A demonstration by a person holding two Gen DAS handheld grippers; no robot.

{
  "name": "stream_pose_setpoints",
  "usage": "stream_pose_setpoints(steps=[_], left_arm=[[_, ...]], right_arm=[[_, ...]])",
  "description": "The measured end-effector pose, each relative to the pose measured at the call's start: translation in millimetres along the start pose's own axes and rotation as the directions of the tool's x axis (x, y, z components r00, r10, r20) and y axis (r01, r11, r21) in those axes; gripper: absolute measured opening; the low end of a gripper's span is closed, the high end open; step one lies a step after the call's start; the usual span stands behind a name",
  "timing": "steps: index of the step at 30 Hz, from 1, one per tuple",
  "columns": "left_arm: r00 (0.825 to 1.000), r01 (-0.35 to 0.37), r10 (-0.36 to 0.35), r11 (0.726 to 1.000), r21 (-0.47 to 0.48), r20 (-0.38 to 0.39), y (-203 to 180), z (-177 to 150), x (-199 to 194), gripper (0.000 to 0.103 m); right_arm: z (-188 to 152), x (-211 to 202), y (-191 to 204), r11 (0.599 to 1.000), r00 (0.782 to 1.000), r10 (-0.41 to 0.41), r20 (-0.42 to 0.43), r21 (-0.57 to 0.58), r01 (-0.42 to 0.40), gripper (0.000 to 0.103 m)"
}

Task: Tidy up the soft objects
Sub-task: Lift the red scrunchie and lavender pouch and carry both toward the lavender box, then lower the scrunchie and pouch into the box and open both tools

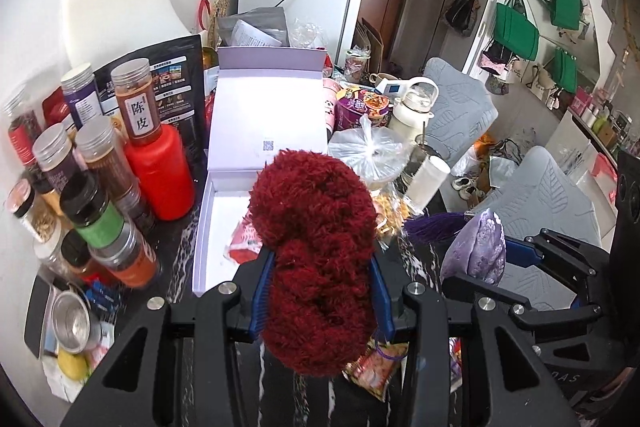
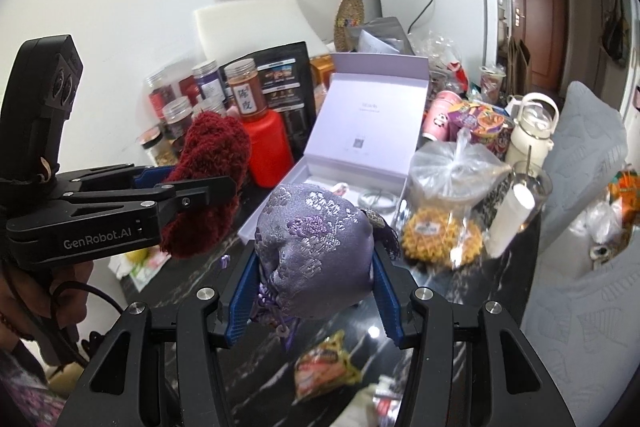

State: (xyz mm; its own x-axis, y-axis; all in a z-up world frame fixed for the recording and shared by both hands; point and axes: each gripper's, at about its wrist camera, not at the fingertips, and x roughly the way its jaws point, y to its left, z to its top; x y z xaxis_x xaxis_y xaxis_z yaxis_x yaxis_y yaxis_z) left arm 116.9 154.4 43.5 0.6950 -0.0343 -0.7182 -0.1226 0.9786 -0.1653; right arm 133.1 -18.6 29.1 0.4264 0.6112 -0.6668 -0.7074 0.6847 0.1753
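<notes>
My left gripper (image 1: 320, 291) is shut on a fuzzy dark red bundle (image 1: 316, 247) and holds it above the near end of an open white box (image 1: 264, 115) with its lid raised. My right gripper (image 2: 316, 287) is shut on a purple brocade pouch (image 2: 316, 251) with a tassel, held above the dark marble table, short of the box (image 2: 360, 131). In the right wrist view the left gripper (image 2: 192, 203) and the red bundle (image 2: 208, 183) are at the left. In the left wrist view the right gripper (image 1: 500, 267) and the pouch (image 1: 478, 251) are at the right.
Spice jars (image 1: 92, 163) and a red bottle (image 1: 160, 179) crowd the table's left. A tied plastic bag (image 1: 368, 151), instant noodle cups (image 1: 360, 107) and a white kettle (image 1: 412, 103) stand right of the box. A snack packet (image 2: 324, 367) lies near. Grey chairs (image 1: 540, 195) at right.
</notes>
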Motion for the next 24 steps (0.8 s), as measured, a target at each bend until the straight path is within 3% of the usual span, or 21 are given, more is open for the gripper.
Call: stream_pose_setpoints(steps=[14,24], left_arm=[[0.998,0.037,-0.036,0.999,0.016,-0.054,41.6,49.0,72.7,0.042],[0.997,0.021,-0.019,0.999,0.029,-0.081,69.3,73.4,124.7,0.042]], right_arm=[[52.0,73.2,-25.6,0.999,0.999,-0.040,-0.034,0.016,0.040,0.052],[77.9,132.9,-42.5,0.998,0.996,-0.060,-0.062,0.023,0.061,0.052]])
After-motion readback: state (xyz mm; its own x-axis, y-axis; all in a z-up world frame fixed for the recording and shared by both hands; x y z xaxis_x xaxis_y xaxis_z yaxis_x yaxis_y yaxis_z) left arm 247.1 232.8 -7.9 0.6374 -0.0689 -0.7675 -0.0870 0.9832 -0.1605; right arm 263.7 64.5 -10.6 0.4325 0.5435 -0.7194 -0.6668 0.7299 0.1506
